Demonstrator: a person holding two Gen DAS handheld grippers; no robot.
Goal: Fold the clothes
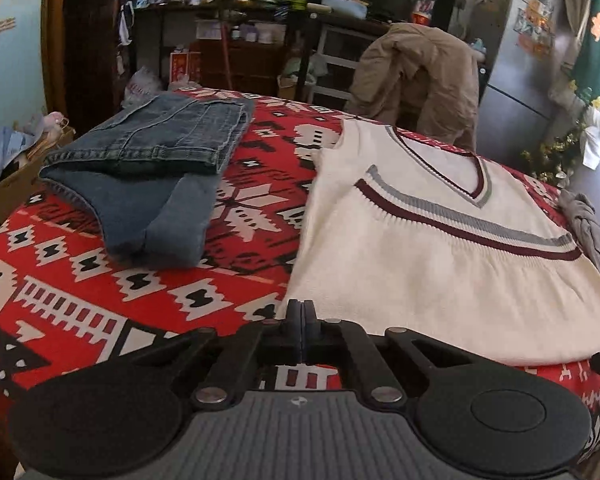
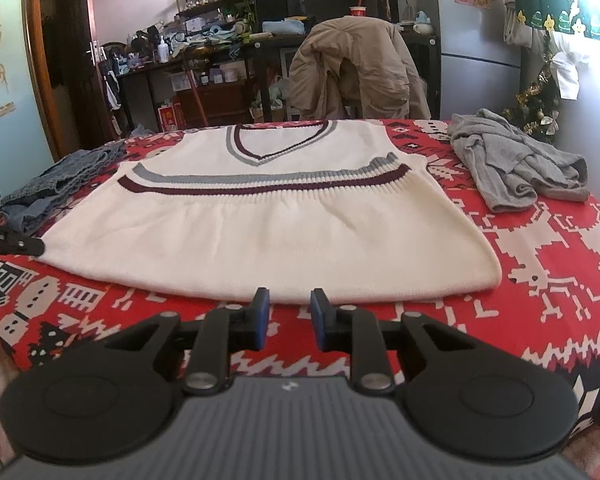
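A cream knitted vest (image 2: 268, 220) with ribbed bands and grey and maroon stripes is spread flat on the red patterned cloth (image 2: 540, 280), its V-neck pointed away and its hem laid nearest the grippers. Folded denim (image 1: 152, 176) is seen to its left, a crumpled grey garment (image 2: 516, 164) to its right. The left gripper (image 1: 302, 320) is pressed closed on nothing; the right gripper (image 2: 288, 316) is held narrowly apart, empty.

Cream vest (image 2: 268, 236) with maroon and grey stripes, blue jeans (image 1: 148, 176), red-white-black patterned tablecloth (image 1: 80, 280), grey garment (image 2: 516, 164)
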